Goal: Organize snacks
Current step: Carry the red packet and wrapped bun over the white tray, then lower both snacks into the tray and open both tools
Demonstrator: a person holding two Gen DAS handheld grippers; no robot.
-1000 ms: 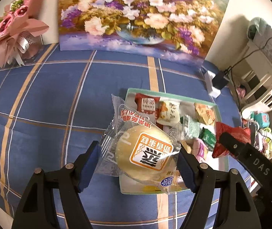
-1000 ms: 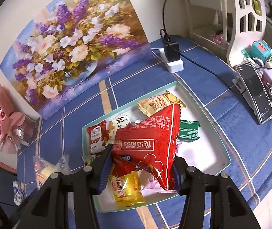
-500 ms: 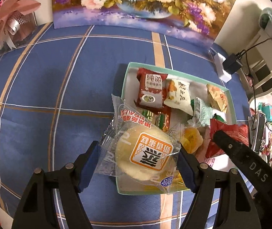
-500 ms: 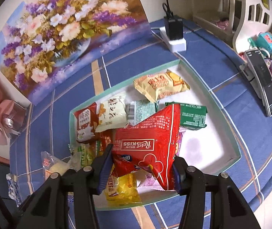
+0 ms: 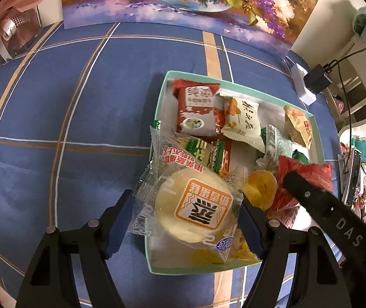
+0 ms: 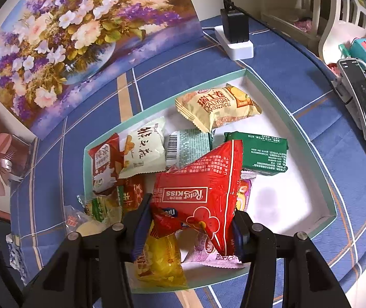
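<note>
Several loose snack packets (image 6: 218,109) crowding the tray (image 6: 308,138) below both loaded grippers

You see a blue plaid tablecloth (image 6: 280,59); on it sit the snack tray (image 6: 267,87) centrally; power strip (image 6: 234,43) at one o'clock.

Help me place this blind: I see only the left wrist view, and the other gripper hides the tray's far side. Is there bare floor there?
Observer: Yes. The right wrist view shows the tray with bare white floor on its right side, nearer the camera than a dark green packet.
Operator: What is the right gripper carrying?
Observer: The right gripper has its fingers shut on a red Rater Kiss bag, held over a purple packet that lies in the tray.
</note>
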